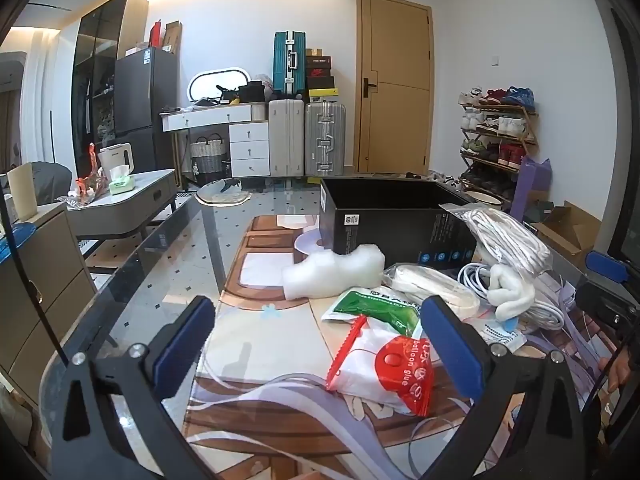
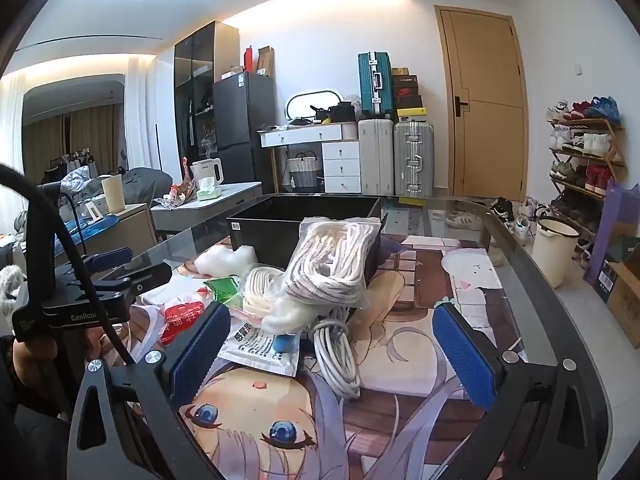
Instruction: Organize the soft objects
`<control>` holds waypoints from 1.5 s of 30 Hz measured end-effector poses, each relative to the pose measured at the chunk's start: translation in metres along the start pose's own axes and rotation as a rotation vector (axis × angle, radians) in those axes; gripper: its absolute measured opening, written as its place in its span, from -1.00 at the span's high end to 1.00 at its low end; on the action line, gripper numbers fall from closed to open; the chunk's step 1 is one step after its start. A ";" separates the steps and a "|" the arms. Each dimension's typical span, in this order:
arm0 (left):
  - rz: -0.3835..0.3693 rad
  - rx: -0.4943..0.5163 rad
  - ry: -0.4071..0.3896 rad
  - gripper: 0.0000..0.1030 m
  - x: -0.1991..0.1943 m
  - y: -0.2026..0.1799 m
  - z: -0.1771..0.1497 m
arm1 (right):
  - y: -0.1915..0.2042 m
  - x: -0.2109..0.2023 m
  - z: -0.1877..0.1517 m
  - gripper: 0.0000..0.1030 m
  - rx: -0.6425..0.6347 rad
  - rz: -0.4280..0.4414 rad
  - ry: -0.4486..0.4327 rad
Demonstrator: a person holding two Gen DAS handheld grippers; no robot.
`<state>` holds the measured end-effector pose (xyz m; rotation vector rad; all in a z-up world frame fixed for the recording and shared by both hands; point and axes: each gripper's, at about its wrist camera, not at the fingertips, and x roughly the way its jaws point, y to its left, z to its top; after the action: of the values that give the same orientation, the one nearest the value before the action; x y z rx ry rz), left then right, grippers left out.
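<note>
While both tools stand wide and empty above the clutter, no item has yet been taken up. The left hand-held gripper (image 1: 318,338) has its blue pads spread to either side of a red-and-white plastic bag (image 1: 380,368), which lies just ahead of it on the printed mat (image 1: 256,400) without touching either pad. The right hand-held gripper (image 2: 332,346) is likewise fully spread, with a coil of white cable (image 2: 336,354) and a printed sachet (image 2: 260,346) lying between its pads, again untouched. Beyond these lie a green packet (image 1: 372,306), a bagged bundle of white rope (image 2: 336,260), a wad of white cloth (image 1: 510,290) and a piece of white foam wrap (image 1: 332,272). The black box (image 1: 400,216) stands open and apparently empty at the far side of the pile, on the glass surface (image 1: 168,280).

Judgement: the work is at the approach stage, before any first pick. The next move calls for lowering one tool over a single item, closing on it without catching its neighbours, then carrying it to the box, presumably the intended container.
</note>
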<state>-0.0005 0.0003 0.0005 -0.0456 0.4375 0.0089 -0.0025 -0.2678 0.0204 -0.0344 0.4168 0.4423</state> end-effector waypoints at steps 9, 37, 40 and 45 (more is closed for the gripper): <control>-0.025 -0.013 -0.002 -1.00 -0.001 0.002 0.005 | -0.002 0.000 0.000 -0.99 0.025 0.013 0.014; -0.019 0.021 -0.008 -1.00 -0.002 -0.003 0.000 | -0.001 0.001 -0.002 -0.99 0.009 0.003 0.016; -0.020 0.020 -0.010 -1.00 -0.003 -0.003 0.000 | 0.002 0.003 -0.003 -0.99 0.010 0.003 0.017; -0.019 0.022 -0.011 -1.00 -0.003 -0.004 0.000 | 0.002 0.002 -0.003 -0.99 0.008 0.002 0.017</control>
<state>-0.0033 -0.0032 0.0017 -0.0277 0.4262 -0.0143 -0.0023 -0.2658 0.0170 -0.0306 0.4356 0.4424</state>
